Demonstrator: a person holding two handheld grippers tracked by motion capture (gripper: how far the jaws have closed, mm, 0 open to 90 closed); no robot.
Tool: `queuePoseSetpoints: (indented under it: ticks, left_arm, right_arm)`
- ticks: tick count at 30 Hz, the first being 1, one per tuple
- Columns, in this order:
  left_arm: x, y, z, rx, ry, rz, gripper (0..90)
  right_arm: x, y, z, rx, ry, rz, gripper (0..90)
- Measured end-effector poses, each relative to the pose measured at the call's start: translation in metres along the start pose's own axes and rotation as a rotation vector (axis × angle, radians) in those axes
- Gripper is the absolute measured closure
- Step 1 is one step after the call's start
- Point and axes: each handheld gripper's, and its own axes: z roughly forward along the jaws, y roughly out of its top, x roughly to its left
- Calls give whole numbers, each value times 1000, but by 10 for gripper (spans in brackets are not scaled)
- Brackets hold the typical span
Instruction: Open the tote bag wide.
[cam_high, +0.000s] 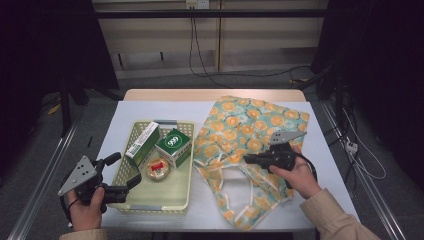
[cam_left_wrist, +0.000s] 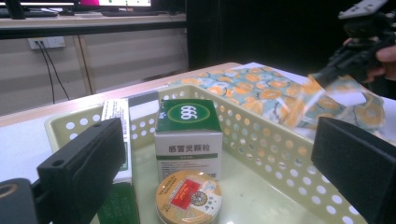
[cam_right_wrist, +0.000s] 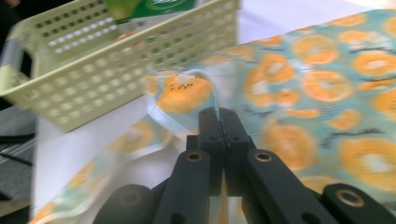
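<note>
Bag (cam_high: 250, 135) fabric may slip from the right gripper (cam_right_wrist: 218, 116): its fingers pinch only a thin edge fold, clenched tight on it, rest spread beyond on the worktop (cam_high: 150, 107). Basket (cam_high: 177, 195) could get knocked by the left gripper (cam_high: 131, 184), fingers spread, empty; green box (cam_left_wrist: 188, 135) and round tin (cam_left_wrist: 188, 198) lie between and just beyond them.

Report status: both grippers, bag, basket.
Left gripper open at basket edge. Right gripper shut on bag fabric. Two boxes and round tin in basket, nothing blocking.
</note>
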Motion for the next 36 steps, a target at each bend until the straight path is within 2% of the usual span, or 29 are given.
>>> queuePoseSetpoints:
  ticks: [2,5,7,11,13,16,18,22,24,26,28,30,31,32,33,34,36]
  left_arm:
    - [1,0,0,3,1,2,28]
    - [1,-1,0,4,2,-3,28]
    - [1,-1,0,4,3,-4,28]
    - [1,-2,1,5,0,-5,28]
    - [1,-2,2,12,-2,3,29]
    - [1,-2,2,14,-3,-1,29]
    - [2,-3,2,13,-3,-4,29]
    - [3,-2,1,11,0,-3,29]
    - [3,-2,1,10,1,-5,29]
    - [4,-2,0,8,1,-5,29]
    - [4,-2,0,5,4,-7,29]
    - [4,-2,0,5,4,-5,29]
    - [3,-2,0,9,0,-5,29]
    - [3,-2,1,7,1,-9,29]
    - [3,-2,1,12,2,-5,29]
    - [3,-2,2,11,0,-5,28]
    - [2,-2,2,11,1,2,29]
  right_arm:
    - [-12,4,0,-13,-37,11,900]
    - [-29,11,2,-2,-83,16,900]
    - [-41,15,3,2,-97,27,900]
    - [-64,23,10,45,-150,18,900]
    - [-76,25,13,48,-156,34,900]
    - [-92,26,19,54,-189,55,900]
    - [-101,26,21,23,-203,92,900]
    - [-113,25,26,22,-237,121,900]
    - [-116,21,29,33,-234,131,872]
    - [-114,17,33,66,-248,122,758]
    - [-110,14,33,82,-249,100,703]
    - [-104,12,30,70,-257,97,519]
    - [-100,11,28,70,-256,86,510]
    - [-96,11,26,80,-253,52,500]
    - [-90,12,23,81,-254,23,461]
    - [-85,12,20,68,-252,14,405]
    - [-72,12,13,79,-238,-9,337]
